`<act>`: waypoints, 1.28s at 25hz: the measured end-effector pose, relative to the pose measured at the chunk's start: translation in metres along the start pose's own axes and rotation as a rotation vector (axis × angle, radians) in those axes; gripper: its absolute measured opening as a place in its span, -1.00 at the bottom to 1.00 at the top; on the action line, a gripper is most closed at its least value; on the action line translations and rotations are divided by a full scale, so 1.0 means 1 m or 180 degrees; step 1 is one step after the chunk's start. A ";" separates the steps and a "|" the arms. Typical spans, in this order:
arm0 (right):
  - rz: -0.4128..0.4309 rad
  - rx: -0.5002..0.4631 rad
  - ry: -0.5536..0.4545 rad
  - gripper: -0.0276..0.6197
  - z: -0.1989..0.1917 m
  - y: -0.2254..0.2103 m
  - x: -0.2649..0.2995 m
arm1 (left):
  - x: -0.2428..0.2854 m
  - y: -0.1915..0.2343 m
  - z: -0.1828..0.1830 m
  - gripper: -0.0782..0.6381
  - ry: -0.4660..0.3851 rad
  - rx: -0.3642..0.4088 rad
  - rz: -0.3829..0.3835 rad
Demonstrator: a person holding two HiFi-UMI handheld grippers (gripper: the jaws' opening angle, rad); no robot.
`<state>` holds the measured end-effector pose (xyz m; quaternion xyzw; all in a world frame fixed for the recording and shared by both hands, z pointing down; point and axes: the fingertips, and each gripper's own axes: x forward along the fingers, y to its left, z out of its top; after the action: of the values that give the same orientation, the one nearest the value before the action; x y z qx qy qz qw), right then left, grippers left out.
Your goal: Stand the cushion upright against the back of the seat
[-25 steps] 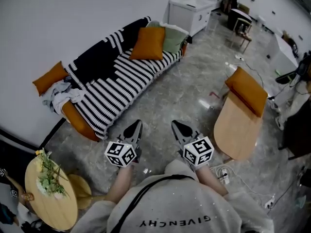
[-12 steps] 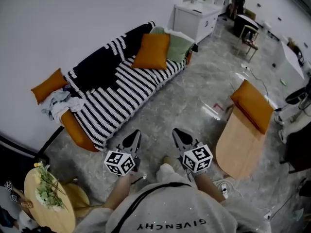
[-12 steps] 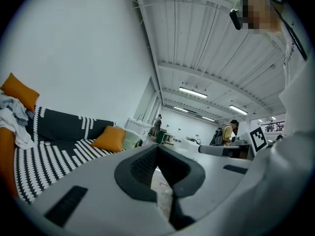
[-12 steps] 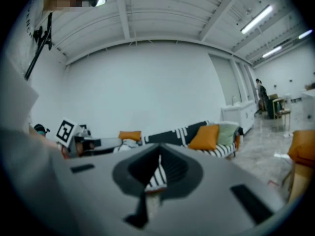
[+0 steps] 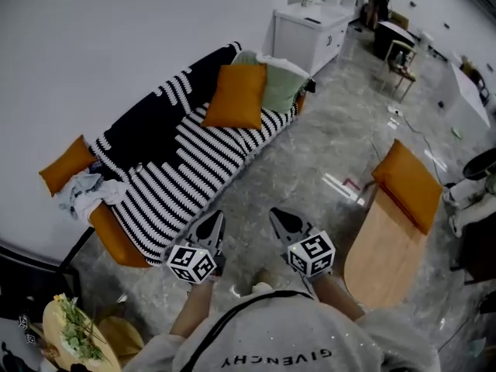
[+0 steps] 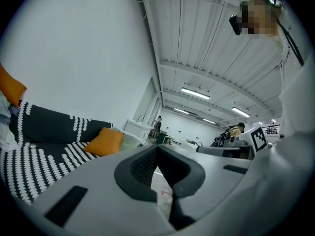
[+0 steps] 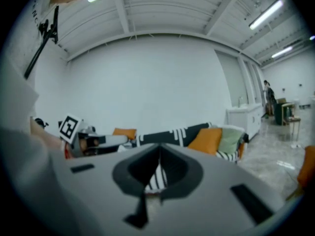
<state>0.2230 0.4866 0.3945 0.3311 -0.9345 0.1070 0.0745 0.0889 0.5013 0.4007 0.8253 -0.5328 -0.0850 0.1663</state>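
An orange cushion [image 5: 236,95] [image 6: 104,141] [image 7: 206,139] leans against a pale green cushion [image 5: 280,84] at the far end of a sofa [image 5: 167,169] under a black-and-white striped cover. Another orange cushion [image 5: 66,165] lies at the sofa's near left end. My left gripper [image 5: 213,225] [image 6: 157,156] and right gripper [image 5: 280,220] [image 7: 159,154] are held side by side over the floor, short of the sofa's front edge. Both are shut with nothing between the jaws. They point roughly level towards the sofa.
A wooden lounge chair [image 5: 380,246] with an orange pad [image 5: 409,183] stands on the right. A white cabinet [image 5: 310,25] stands past the sofa. Crumpled clothes [image 5: 87,191] lie on the sofa's left end. A round table with a plant [image 5: 74,335] is at lower left. Cables trail on the grey floor.
The person has walked forward, so the sofa and the chair sit nearer and lower in the head view. Both grippers stay shut and side by side.
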 end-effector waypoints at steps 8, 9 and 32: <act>0.0083 0.0049 0.0050 -0.86 0.001 -0.040 0.028 | 0.048 0.012 -0.004 -0.72 0.0036 -0.0020 0.0078; 0.0073 0.0078 0.0053 -0.86 0.000 -0.045 0.029 | 0.050 0.014 -0.004 -0.72 0.0040 -0.0022 0.0099; -0.0294 0.0307 0.0226 -0.86 0.028 -0.173 0.156 | 0.224 0.113 0.034 -0.71 0.0172 -0.0096 -0.0193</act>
<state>0.2106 0.2545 0.4261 0.3730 -0.9088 0.1600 0.0964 0.0752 0.2493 0.4188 0.8405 -0.5016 -0.0756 0.1904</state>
